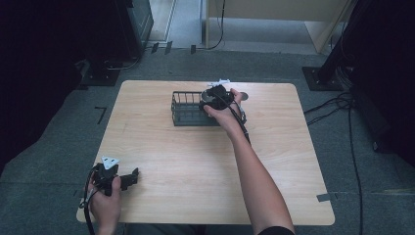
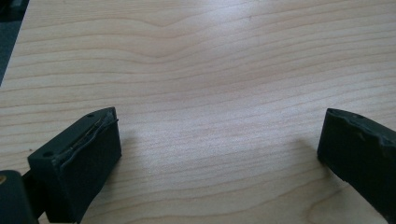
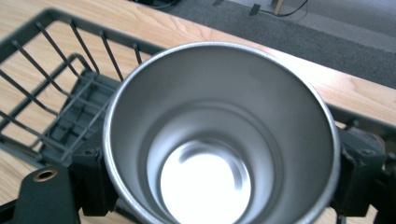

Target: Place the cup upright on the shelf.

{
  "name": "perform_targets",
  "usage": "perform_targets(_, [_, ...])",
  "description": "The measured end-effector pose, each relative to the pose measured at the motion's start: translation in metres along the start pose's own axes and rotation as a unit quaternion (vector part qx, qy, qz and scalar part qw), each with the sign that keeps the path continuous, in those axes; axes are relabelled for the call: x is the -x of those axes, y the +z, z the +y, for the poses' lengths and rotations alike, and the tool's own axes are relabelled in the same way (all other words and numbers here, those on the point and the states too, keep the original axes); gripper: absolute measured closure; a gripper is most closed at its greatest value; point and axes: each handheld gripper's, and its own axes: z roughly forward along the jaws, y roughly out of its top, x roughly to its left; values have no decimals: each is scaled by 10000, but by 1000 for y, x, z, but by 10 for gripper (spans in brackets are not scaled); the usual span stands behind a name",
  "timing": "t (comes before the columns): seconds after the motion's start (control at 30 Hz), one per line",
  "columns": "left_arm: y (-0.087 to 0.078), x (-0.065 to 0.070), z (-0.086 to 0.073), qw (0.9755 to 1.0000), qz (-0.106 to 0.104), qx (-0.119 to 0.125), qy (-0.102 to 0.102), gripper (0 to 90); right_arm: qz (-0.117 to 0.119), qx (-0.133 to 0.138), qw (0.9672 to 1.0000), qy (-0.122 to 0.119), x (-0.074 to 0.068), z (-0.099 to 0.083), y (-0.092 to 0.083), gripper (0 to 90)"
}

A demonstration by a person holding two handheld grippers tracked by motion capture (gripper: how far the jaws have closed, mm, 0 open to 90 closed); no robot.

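1. We see a steel cup (image 3: 219,140) upright in the right gripper view, its open mouth turned up toward the camera, bright at the bottom inside.
2. The right gripper (image 3: 219,177) has one black jaw on each side of the cup's wall; both sit right at the metal, so we read it as a hold on the cup (whether the pads press hard we cannot tell).
3. The cup sits in the right end of a dark wire basket (image 3: 56,93), whose bars show to the left of it and behind it.
4. In the high view the basket (image 1: 185,108) stands on the far middle part of the wooden table (image 1: 195,161), and the right hand (image 1: 221,110) holds its gripper over the basket's right end.
5. The left gripper (image 1: 128,178) lies at the near left corner of the table, in the left hand (image 1: 105,196), well apart from the basket.
6. In the left gripper view its two black jaws stand wide apart, with bare wood (image 2: 210,93) between them.
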Motion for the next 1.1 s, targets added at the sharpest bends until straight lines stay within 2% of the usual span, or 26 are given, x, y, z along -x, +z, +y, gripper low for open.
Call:
perform_targets(0.07, [0, 0, 0, 10000, 0, -1, 1, 0, -18, -62, 10000, -46, 1, -1, -1, 124])
perform_targets(0.33, [0, 0, 0, 10000, 1, 1, -1, 0, 273, -104, 9995, 150, 8, -1, -12, 43])
perform_targets(0.47, [0, 0, 0, 10000, 0, -5, 3, 0, 388, -108, 9991, 116, 8, -3, -21, 17])
perform_targets(0.8, [0, 0, 0, 10000, 0, -3, 2, 0, 378, 11, 9990, 236, 13, -19, -45, 0])
perform_targets(1.1, [0, 0, 0, 10000, 2, -2, 4, 0, 260, 106, 9989, 366, 24, -39, -67, 0])
